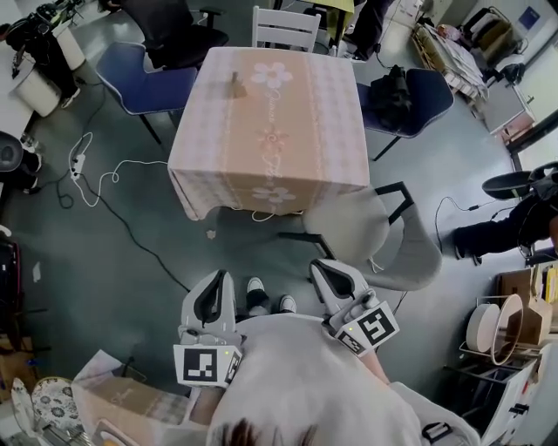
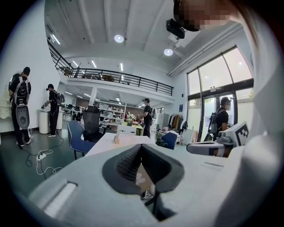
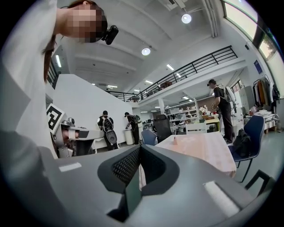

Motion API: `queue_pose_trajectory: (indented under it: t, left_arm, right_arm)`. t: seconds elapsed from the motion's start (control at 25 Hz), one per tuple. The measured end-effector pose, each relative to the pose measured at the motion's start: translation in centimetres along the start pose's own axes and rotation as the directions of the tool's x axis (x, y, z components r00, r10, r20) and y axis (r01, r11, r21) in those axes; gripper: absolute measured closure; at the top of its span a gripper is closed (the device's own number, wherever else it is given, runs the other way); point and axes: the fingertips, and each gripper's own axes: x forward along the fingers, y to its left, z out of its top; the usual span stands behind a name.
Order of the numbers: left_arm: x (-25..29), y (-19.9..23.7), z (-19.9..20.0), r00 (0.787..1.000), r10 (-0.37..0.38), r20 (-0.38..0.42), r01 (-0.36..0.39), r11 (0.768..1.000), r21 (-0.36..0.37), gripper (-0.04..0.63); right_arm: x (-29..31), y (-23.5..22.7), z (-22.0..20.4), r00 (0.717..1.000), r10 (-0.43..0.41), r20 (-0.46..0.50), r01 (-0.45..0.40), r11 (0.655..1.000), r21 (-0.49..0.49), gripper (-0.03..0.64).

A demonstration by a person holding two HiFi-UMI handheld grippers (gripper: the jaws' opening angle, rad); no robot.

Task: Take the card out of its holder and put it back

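Person is standing at the near side of the scene, well apart from the table, which is wearing a pink flowered tablecloth. Both grippers are being held close in against the chest, side by side and apart from each other, with marker cubes toward the body and jaws pointing away toward the table, only slightly downward. The left gripper is sitting at the left of the torso and aiming straight to the far side. In the left gripper view its jaws are meeting at the tips, clenched on nothing. The right gripper is sitting at the right of the torso and angling a little to the left. In the right gripper view its jaws are likewise pressing together with nothing between them. The card holder is standing upright on the far left part of the tabletop, alone, well apart from both grippers. The card cannot be told apart from the holder at this range. A grey chair is standing at the table's near right corner, and a blue chair at its far left. A white chair is standing at the far edge. A white cable is lying on the floor left of the table.
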Motion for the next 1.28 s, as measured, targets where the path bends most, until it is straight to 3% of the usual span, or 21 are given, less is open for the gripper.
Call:
queue_pose_trajectory:
  t: [0.2,0.56,1.28]
  left_arm:
    - [1.7,3.6,0.8,1.0,0.004,0.002,-0.004,1.0,0.0,0.595]
    - [3.5,4.6,1.1,0.998,-0.065,-0.017,0.065,0.998,0.003,0.595]
    - [8.4,6.5,1.1,0.999,0.01,-0.046,-0.012,0.999,-0.046,0.595]
  right_arm:
    - [3.3,0.1,0.1,1.0,-0.017,0.002,0.017,1.0,0.01,0.618]
    - [6.1,-0.4,-0.5,0.998,-0.065,-0.017,0.066,0.996,0.056,0.618]
    - [9.8,-4.7,0.3,0.998,-0.029,-0.048,0.032,0.997,0.064,0.618]
